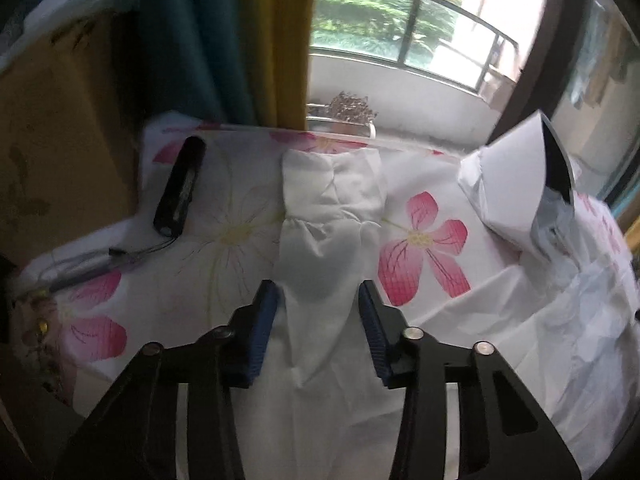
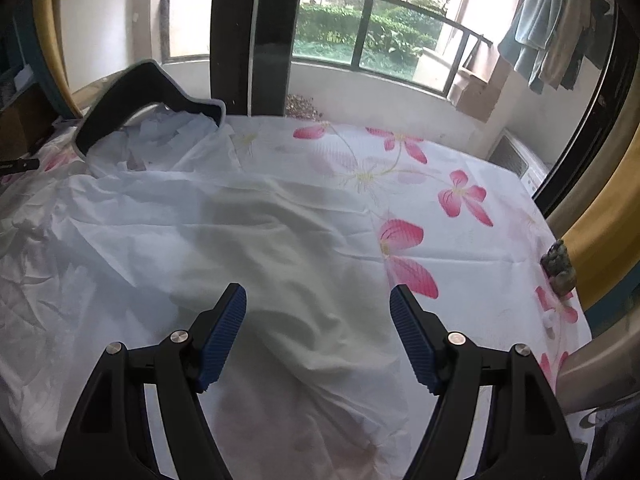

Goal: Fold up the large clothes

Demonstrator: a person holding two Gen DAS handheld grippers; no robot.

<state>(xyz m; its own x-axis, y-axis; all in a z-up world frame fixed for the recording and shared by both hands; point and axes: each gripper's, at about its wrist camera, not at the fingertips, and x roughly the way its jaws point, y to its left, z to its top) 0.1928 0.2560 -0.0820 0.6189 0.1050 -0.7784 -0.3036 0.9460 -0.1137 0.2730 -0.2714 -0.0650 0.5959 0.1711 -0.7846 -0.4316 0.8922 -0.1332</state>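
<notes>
A large white garment lies spread on a floral sheet. Its long sleeve runs away from me toward the far edge. My left gripper hovers low over that sleeve; the sleeve fills the gap between the blue pads, which stand partly apart and do not clearly pinch it. The stiff dark-lined collar stands up at the right. In the right wrist view the garment's body spreads wrinkled under my right gripper, which is wide open with nothing between its fingers. The dark collar rises at the far left.
A black oblong case and a thin cable lie on the sheet at the left, beside a brown cardboard box. Teal and yellow curtains hang behind. A small dark figurine sits at the sheet's right edge.
</notes>
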